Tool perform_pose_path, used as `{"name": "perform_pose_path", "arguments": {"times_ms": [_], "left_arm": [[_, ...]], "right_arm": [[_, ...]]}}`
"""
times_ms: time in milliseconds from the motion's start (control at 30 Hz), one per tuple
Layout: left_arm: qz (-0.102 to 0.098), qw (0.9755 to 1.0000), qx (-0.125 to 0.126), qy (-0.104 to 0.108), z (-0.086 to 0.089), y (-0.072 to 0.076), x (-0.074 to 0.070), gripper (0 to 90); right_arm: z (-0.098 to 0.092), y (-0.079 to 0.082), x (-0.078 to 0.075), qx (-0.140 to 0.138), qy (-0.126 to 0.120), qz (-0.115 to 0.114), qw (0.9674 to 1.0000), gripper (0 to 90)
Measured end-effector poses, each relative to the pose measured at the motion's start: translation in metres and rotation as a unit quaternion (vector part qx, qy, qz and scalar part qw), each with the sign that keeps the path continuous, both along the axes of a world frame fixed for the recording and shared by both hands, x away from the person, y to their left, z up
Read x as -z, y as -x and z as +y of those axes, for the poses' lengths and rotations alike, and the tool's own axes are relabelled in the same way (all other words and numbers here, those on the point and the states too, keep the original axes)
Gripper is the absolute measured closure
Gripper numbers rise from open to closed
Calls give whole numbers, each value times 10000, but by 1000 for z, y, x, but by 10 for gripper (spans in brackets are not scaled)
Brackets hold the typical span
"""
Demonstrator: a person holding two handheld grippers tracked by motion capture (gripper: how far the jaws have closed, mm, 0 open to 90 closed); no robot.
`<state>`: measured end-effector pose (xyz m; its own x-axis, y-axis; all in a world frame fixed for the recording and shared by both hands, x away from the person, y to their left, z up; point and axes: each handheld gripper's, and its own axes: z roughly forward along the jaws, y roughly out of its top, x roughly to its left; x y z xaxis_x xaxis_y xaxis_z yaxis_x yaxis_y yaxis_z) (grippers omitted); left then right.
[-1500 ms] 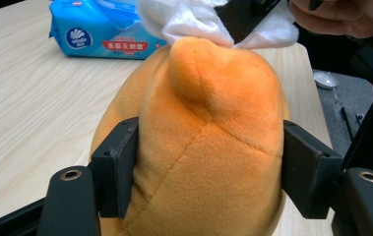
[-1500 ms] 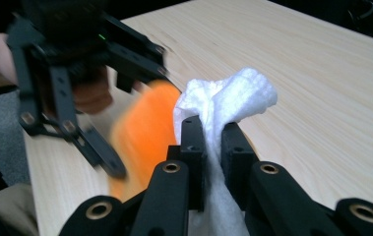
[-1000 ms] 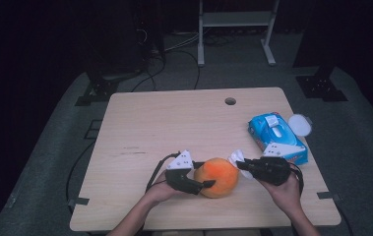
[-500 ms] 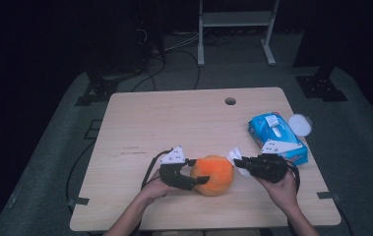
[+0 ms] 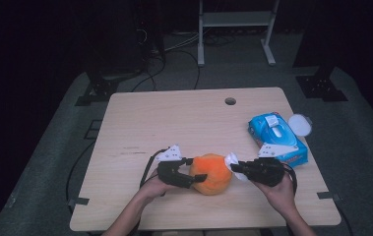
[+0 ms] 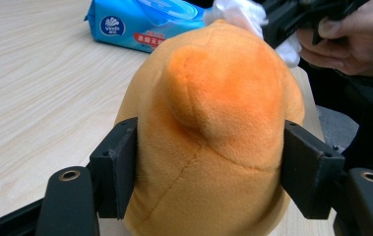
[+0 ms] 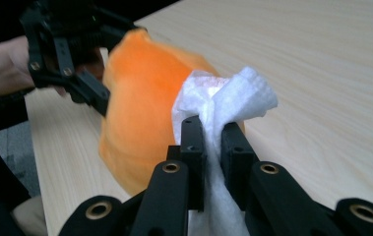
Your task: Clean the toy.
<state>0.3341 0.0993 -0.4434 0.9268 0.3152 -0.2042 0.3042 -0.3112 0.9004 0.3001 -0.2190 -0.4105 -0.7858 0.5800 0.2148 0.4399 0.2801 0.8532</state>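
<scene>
Between the left tongs (image 6: 208, 172) sits the orange plush (image 6: 213, 132) — squeezed.

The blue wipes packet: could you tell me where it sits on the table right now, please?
In the high view the blue wipes packet lies near the table's right edge, just beyond the right hand-held gripper, with a white round lid beside it.

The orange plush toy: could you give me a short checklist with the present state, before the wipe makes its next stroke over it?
1. Left hand-held gripper clamps the plush toy on both sides: ok.
2. Right hand-held gripper pinches the wipe: ok.
3. Wipe touches the toy: ok.
4. Toy rests on the table: ok.
5. Wipe pack stands apart from the toy: ok.
6. Dirt left on the toy: cannot tell.
</scene>
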Motion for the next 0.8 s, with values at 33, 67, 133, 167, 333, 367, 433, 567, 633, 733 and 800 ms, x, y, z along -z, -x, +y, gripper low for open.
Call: {"name": "perform_pose_path", "arguments": {"times_ms": [33,67,133,167,333,367,433,567,633,733,800], "left_arm": [[0,10000,0,0,0,0,0,309],[9,10000,6,2,0,0,0,309],[-32,10000,22,-15,-2,1,0,309],[-32,10000,22,-15,-2,1,0,309],[-185,9997,144,-110,-9,7,-2,309],[-185,9997,144,-110,-9,7,-2,308],[-254,9994,207,-131,-12,10,-2,307],[-369,9985,322,-249,-16,14,-3,305],[-445,9978,398,-297,-21,16,-4,303],[-564,9964,510,-377,-27,21,-4,297],[-612,9957,547,-428,-28,22,-4,294]], "right_arm": [[0,0,0,0,0,0,10000,819],[-3,1,2,37,50,47,10000,819],[-4,1,1,73,7,1,10000,819],[-4,1,1,73,7,1,10000,819],[-5,-3,-14,156,-207,-227,9994,818],[-5,-3,-14,156,-207,-227,9994,818],[-3,-5,-16,147,-219,-264,9993,818],[5,-11,-10,69,-157,-147,9997,818],[7,-16,-7,33,-206,-25,9998,817],[16,-17,-8,-75,-131,-7,9999,818],[19,-16,-8,-104,-111,-6,9999,818]]}}
